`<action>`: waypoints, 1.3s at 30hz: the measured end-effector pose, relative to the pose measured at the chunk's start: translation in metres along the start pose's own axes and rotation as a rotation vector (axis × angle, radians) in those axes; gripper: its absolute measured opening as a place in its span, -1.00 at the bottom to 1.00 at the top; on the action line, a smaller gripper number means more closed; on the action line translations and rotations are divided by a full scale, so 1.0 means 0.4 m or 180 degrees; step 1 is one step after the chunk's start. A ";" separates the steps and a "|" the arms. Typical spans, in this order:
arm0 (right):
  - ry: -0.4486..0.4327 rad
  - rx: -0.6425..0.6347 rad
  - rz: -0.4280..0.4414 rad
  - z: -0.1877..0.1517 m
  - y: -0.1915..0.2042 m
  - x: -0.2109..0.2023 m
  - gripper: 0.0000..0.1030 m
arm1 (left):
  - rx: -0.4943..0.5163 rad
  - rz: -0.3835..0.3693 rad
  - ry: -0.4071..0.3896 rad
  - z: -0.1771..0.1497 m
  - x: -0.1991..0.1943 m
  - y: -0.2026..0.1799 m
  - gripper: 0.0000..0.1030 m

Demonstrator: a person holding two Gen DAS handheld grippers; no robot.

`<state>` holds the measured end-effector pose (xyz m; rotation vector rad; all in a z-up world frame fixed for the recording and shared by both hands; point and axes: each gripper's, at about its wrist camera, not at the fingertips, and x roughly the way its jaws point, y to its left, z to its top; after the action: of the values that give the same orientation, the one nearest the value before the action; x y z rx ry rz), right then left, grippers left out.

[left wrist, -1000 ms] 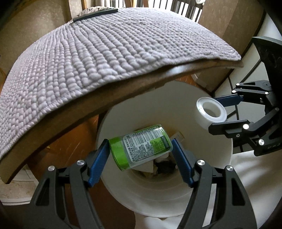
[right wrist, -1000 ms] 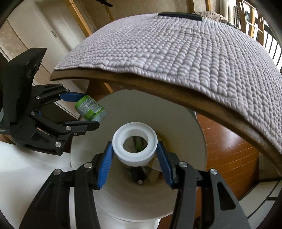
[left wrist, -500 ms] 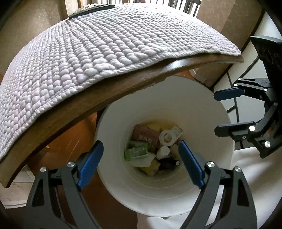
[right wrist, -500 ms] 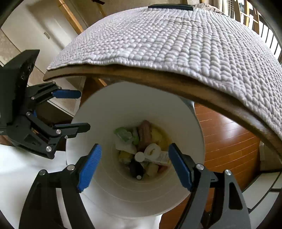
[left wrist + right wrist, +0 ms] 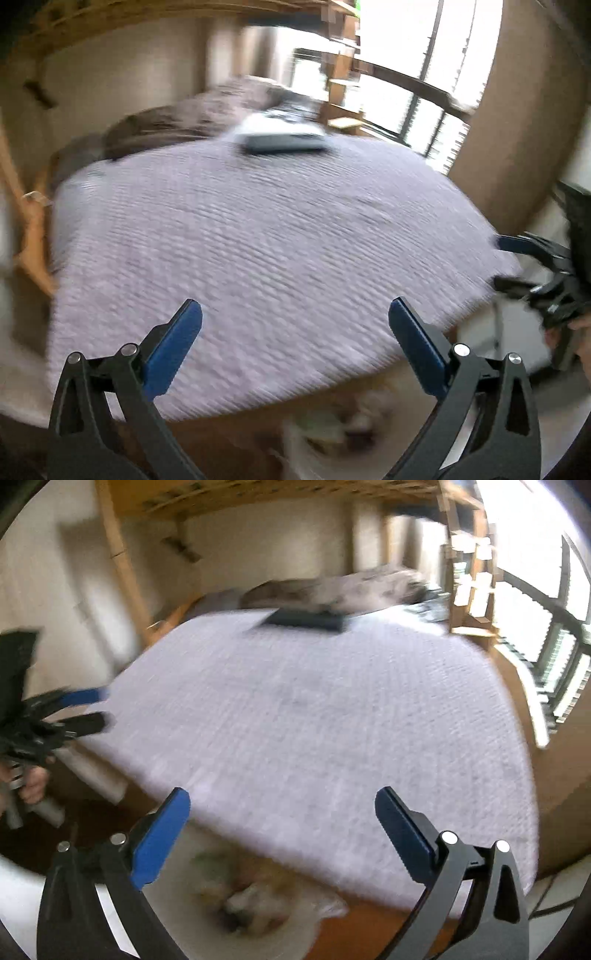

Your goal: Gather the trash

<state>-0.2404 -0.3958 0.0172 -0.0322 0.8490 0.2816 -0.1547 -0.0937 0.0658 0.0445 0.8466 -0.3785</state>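
Both views are motion-blurred. My left gripper (image 5: 295,317) is open and empty, raised over the near edge of a bed with a lilac quilted cover (image 5: 258,236). My right gripper (image 5: 282,805) is open and empty over the same cover (image 5: 314,709). The white trash bin (image 5: 332,439) with mixed trash in it shows blurred at the bottom of the left wrist view, and it also shows in the right wrist view (image 5: 251,897), below the bed's wooden edge. The right gripper appears at the right of the left wrist view (image 5: 532,266); the left gripper appears at the left of the right wrist view (image 5: 77,709).
A dark flat object (image 5: 284,142) lies on the far part of the bed; it also shows in the right wrist view (image 5: 306,620). Crumpled grey bedding (image 5: 332,587) lies behind it. A window with a railing (image 5: 417,92) is at the far right. A wooden bedpost (image 5: 125,565) stands at the left.
Both grippers opened and dropped the green can and the white tape roll into the bin. Since then both have swung up, so the views now face the bed top.
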 end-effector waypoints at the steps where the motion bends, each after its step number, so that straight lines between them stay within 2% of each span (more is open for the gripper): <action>1: -0.0042 0.0088 -0.0174 0.030 -0.052 0.023 0.91 | -0.0076 0.0128 -0.0042 0.022 0.018 0.037 0.98; 3: -0.0062 0.0203 -0.0392 0.068 -0.131 0.059 0.91 | -0.0219 0.0425 -0.0035 0.064 0.059 0.111 0.98; 5: -0.0035 0.0349 -0.0617 0.105 -0.216 0.101 0.91 | -0.0277 0.0536 -0.0072 0.094 0.087 0.157 0.98; 7: -0.0035 0.0493 -0.0682 0.136 -0.291 0.137 0.91 | -0.0345 0.0701 -0.0008 0.118 0.124 0.206 0.98; 11: 0.0115 0.0516 -0.0877 0.160 -0.368 0.224 0.91 | -0.0446 0.0805 0.0100 0.137 0.194 0.272 0.98; 17: 0.0204 0.0795 -0.0799 0.152 -0.460 0.260 0.91 | -0.0666 0.0777 0.0233 0.142 0.261 0.346 0.98; 21: 0.0191 0.0790 -0.0814 0.149 -0.482 0.261 0.92 | -0.0768 0.0799 0.0283 0.139 0.280 0.379 0.98; 26: 0.0269 0.0656 -0.0921 0.154 -0.466 0.280 0.93 | -0.0577 0.0945 0.0341 0.145 0.303 0.362 0.98; 39: 0.0272 0.0667 -0.0942 0.149 -0.458 0.272 0.93 | -0.0576 0.0930 0.0341 0.142 0.301 0.363 0.98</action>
<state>-0.0812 -0.5385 -0.0396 0.0258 0.9419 -0.0877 0.0085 -0.0061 -0.0011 0.0202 0.9619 -0.0244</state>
